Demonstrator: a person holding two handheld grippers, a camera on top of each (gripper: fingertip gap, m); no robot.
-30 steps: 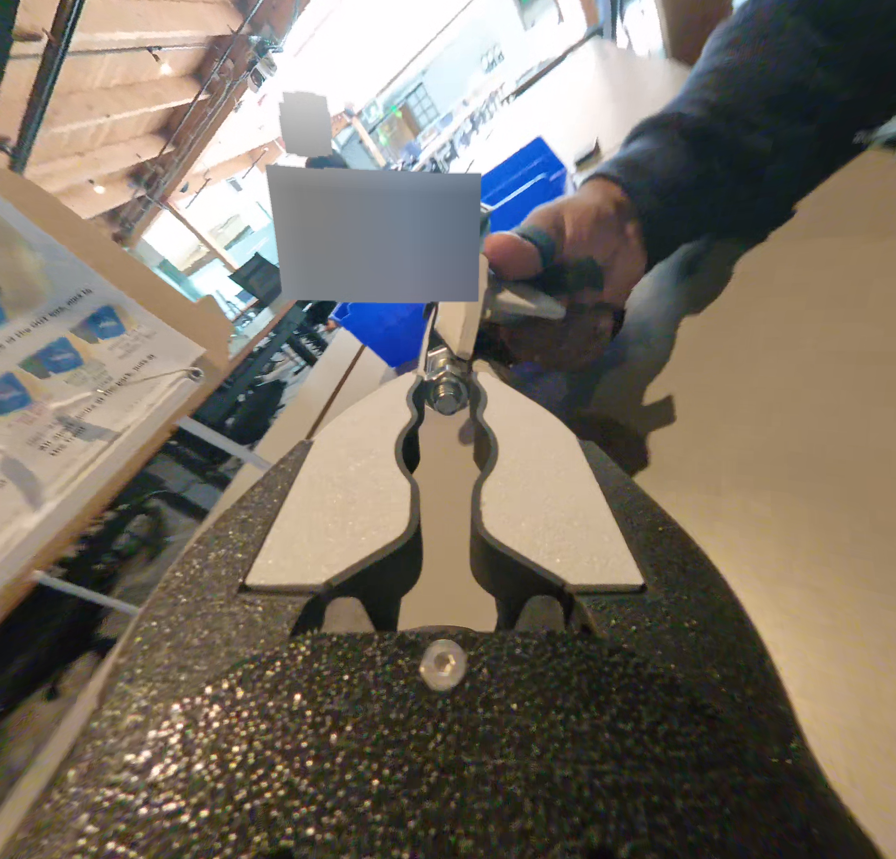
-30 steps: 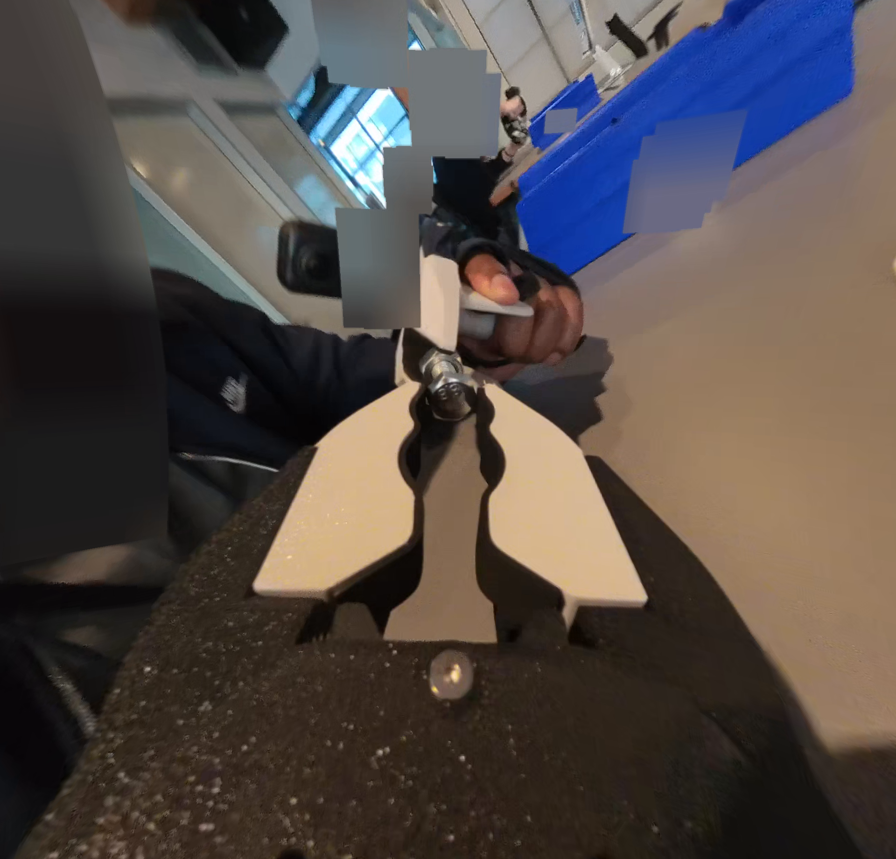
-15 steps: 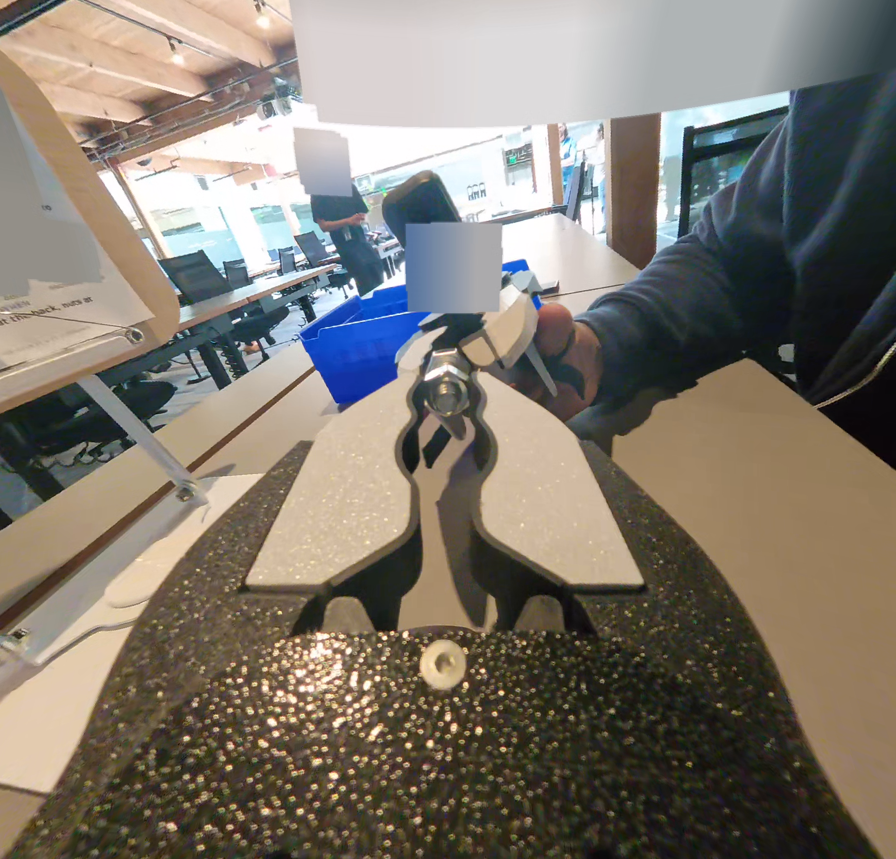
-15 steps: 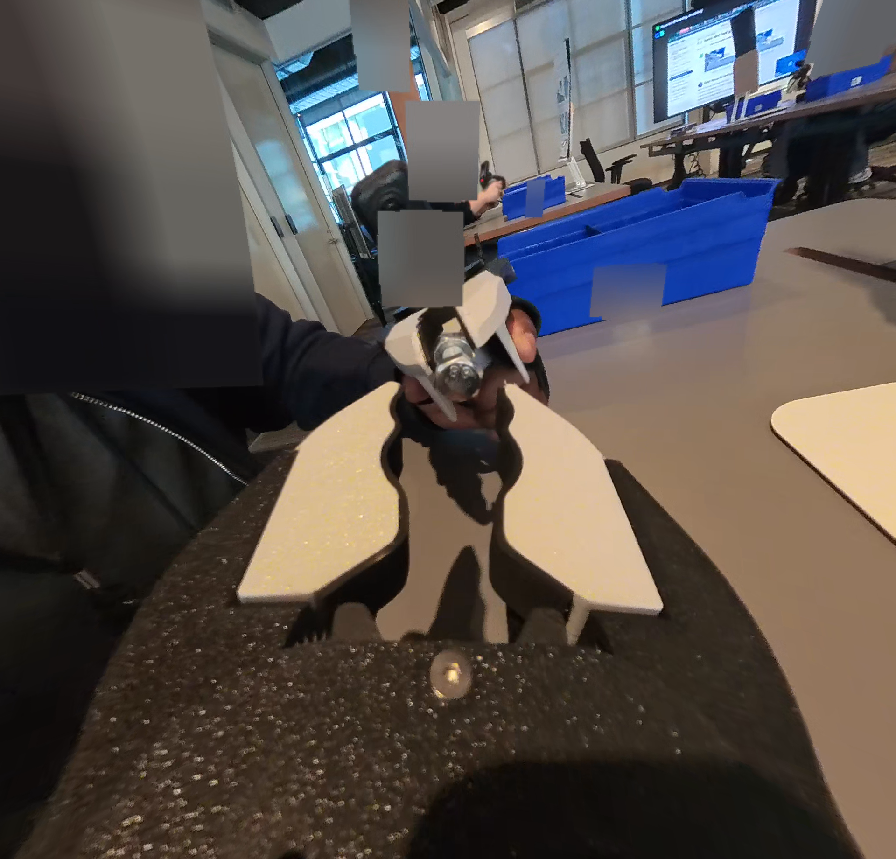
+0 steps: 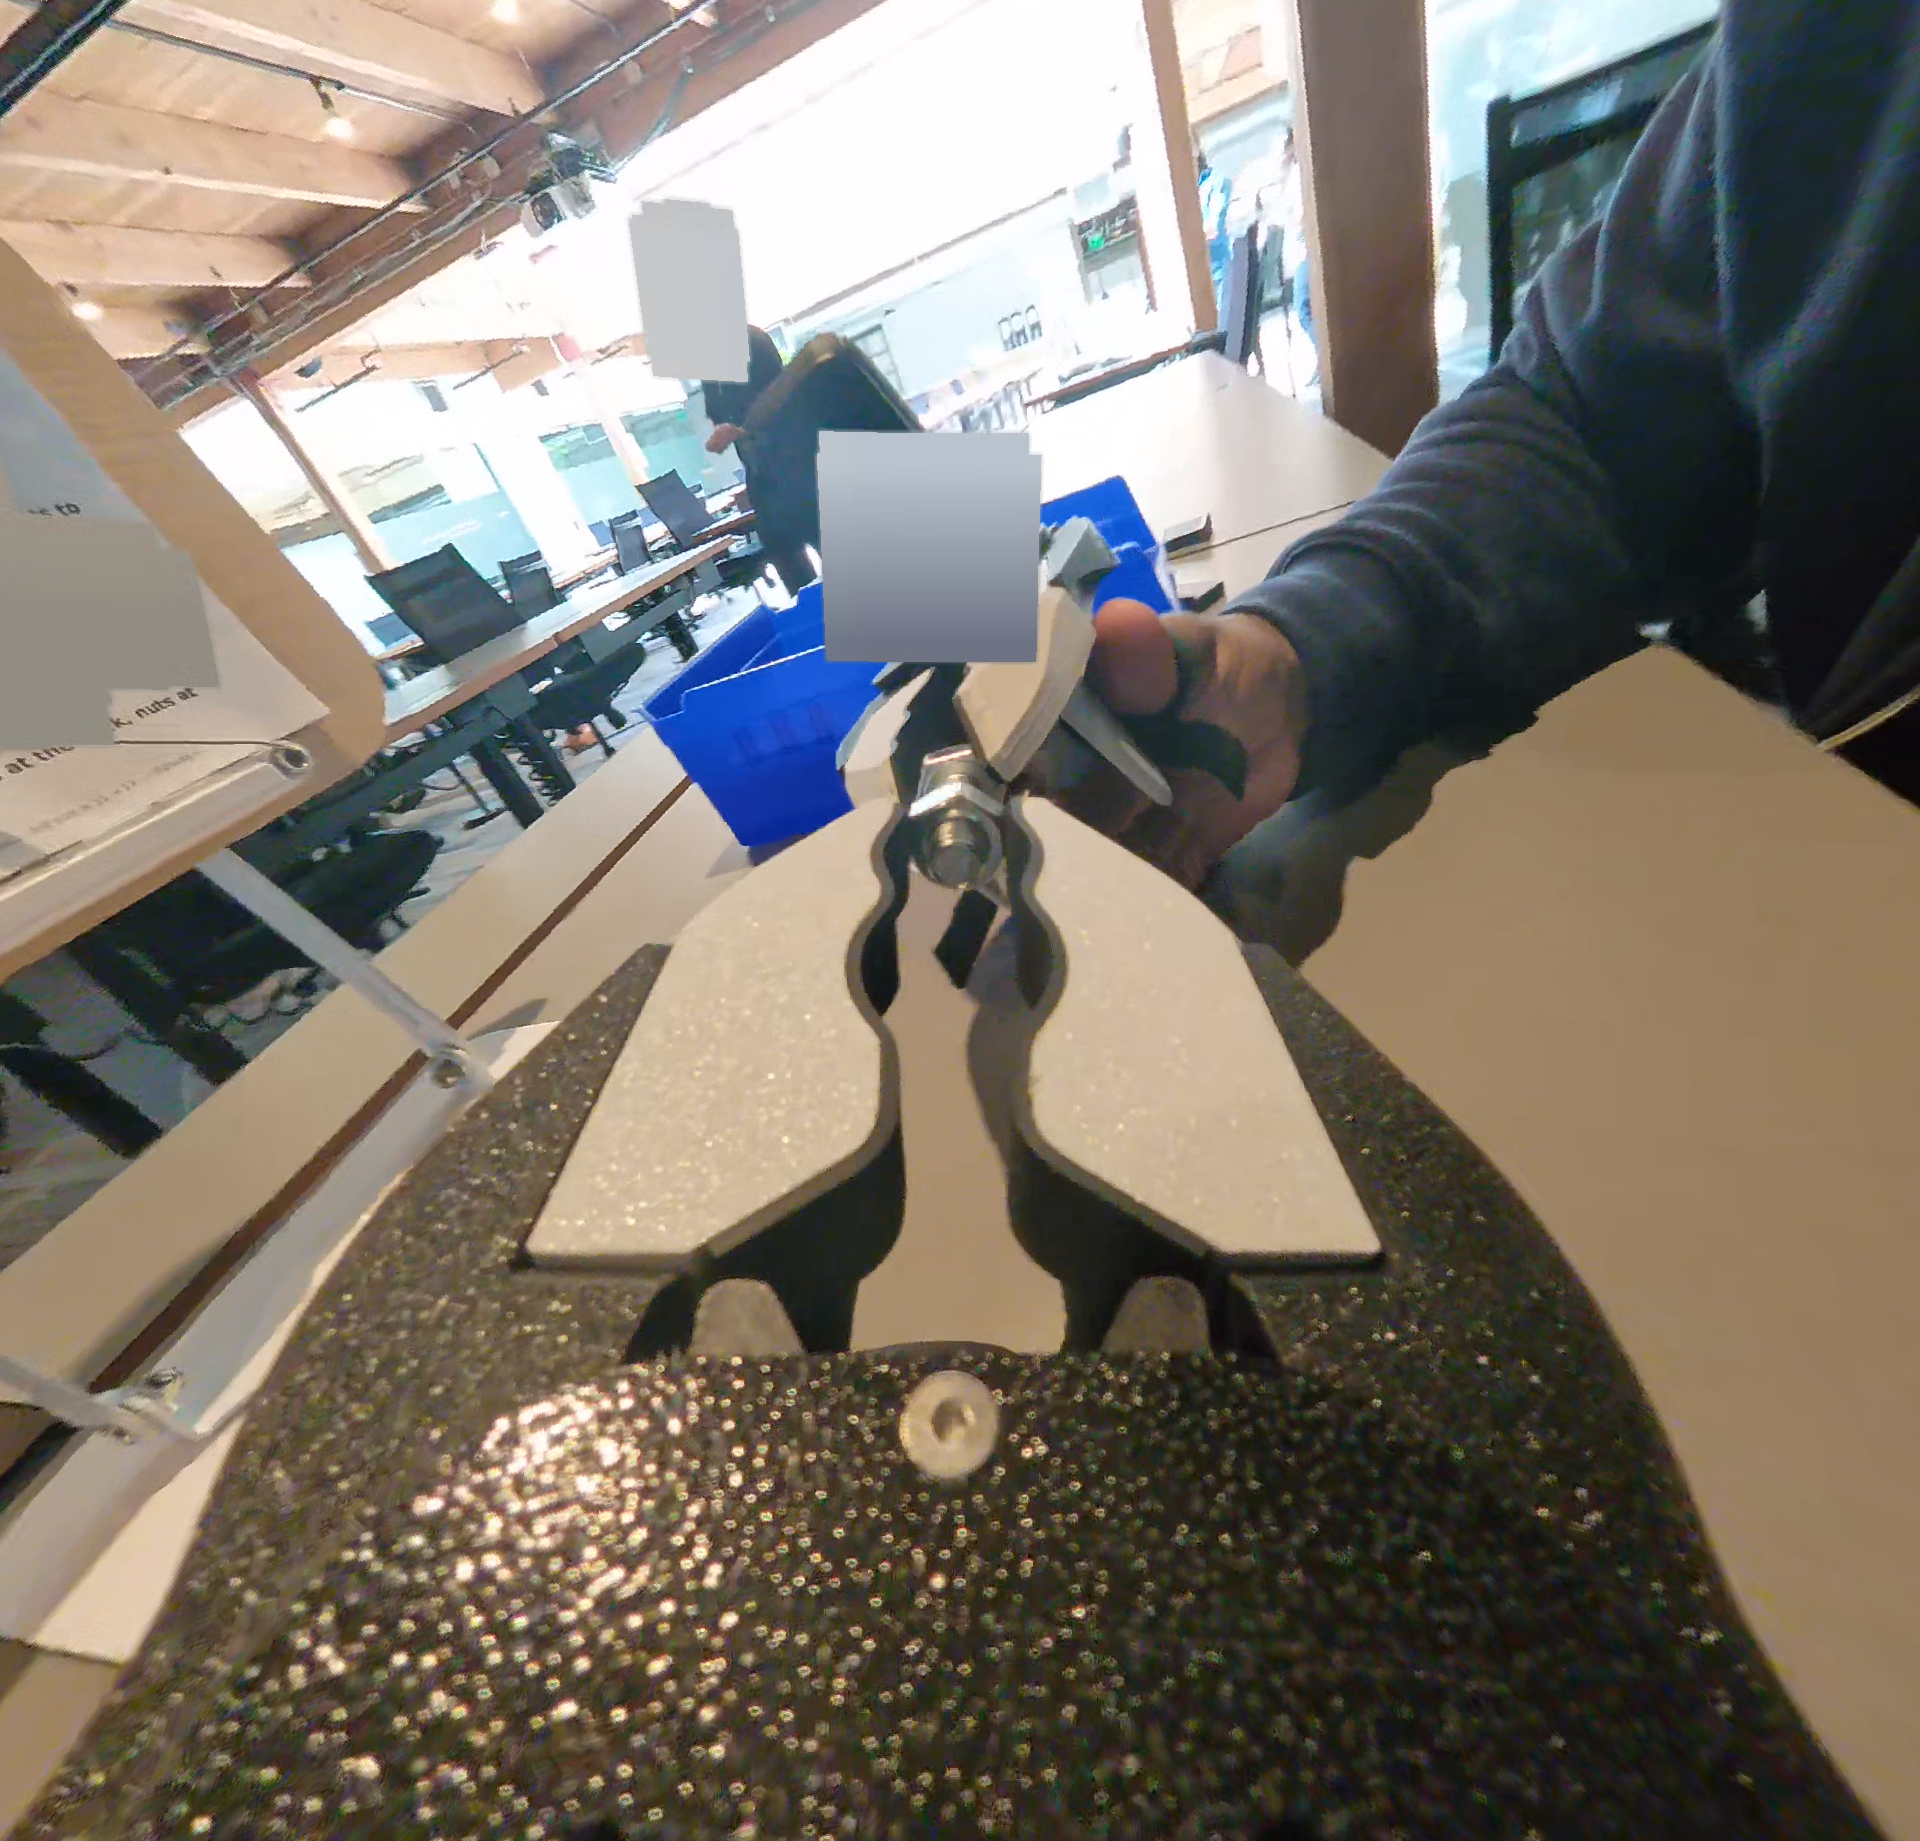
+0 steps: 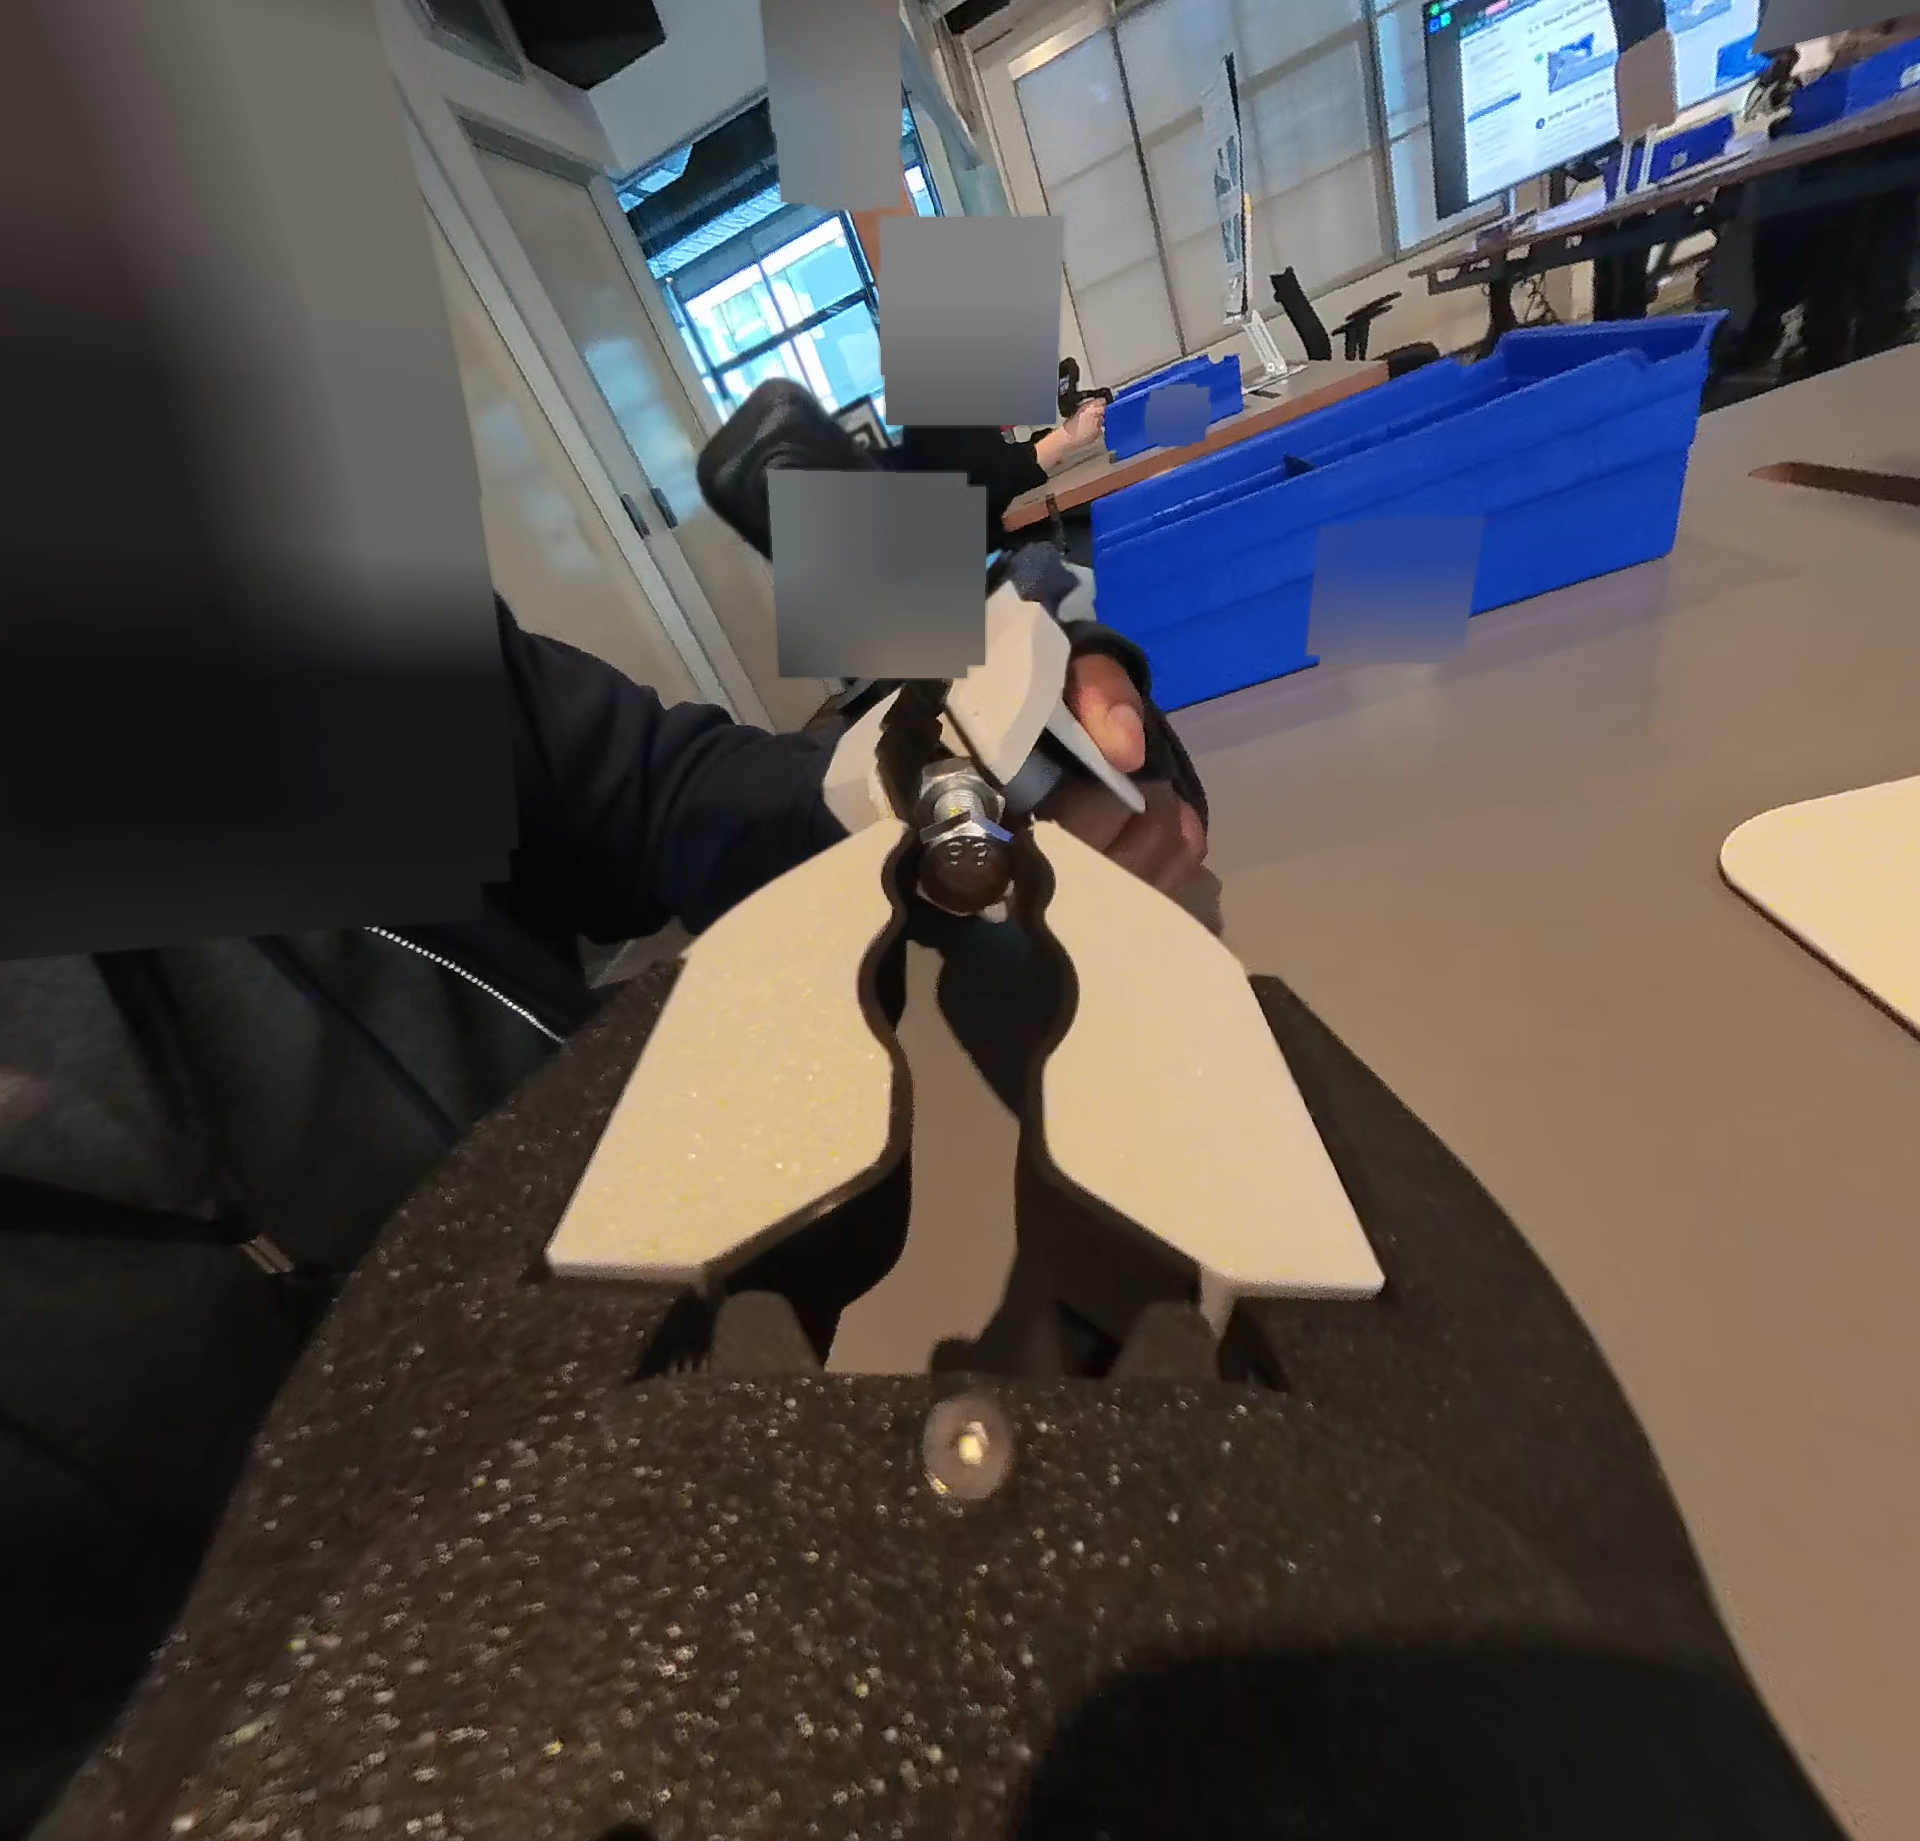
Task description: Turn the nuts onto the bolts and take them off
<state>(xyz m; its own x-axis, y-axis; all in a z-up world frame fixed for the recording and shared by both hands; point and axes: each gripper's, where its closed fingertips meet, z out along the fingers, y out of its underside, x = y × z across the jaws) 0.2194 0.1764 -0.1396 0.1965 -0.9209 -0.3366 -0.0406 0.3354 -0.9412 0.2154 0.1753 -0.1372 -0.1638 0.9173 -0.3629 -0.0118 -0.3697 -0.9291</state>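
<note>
At the centre of both wrist views, the left gripper [image 5: 958, 835] pinches the nut [image 5: 961, 812] while the right gripper [image 6: 966, 882] clamps the bolt [image 6: 961, 856] head, tips meeting above the table [image 6: 1507, 960], a blue bin [image 6: 1455, 513] behind at upper right.

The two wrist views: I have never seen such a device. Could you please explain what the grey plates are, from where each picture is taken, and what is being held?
A person holds one gripper in each hand, and a camera on each looks forward along its two grey fingers. Those fingers are the plates you see.

The left wrist view shows the left gripper closed on a nut. Behind it, a hand holds the other gripper.

The right wrist view shows the right gripper closed on the head of the bolt that carries this nut.

Both are held above a grey table, where a blue bin and a white mat lie.
</note>
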